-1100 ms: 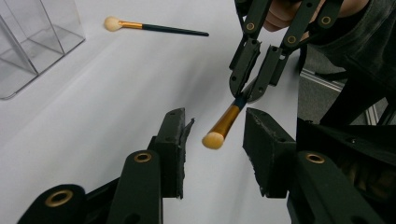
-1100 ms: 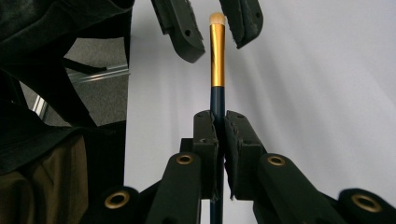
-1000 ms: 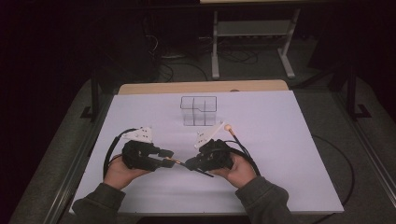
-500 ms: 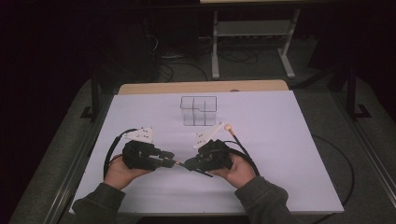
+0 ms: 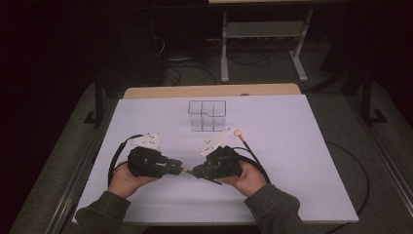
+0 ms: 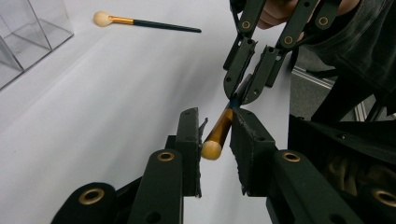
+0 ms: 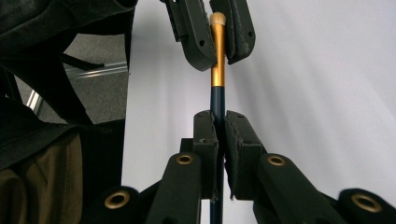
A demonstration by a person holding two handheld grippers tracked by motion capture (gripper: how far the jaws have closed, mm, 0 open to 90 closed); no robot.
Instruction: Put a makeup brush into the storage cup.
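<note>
Right gripper (image 7: 219, 126) clamps the brush (image 7: 217, 70) by its dark handle; left gripper (image 6: 215, 135), jaws closing in, straddles its gold end, not yet pressing.

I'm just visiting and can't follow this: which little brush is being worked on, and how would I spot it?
Start at the white table and find the two black grippers meeting near its front edge. The held brush bridges them: dark handle, gold collar, small cream tip. The spare brush looks alike but lies flat by itself beside the clear box.
</note>
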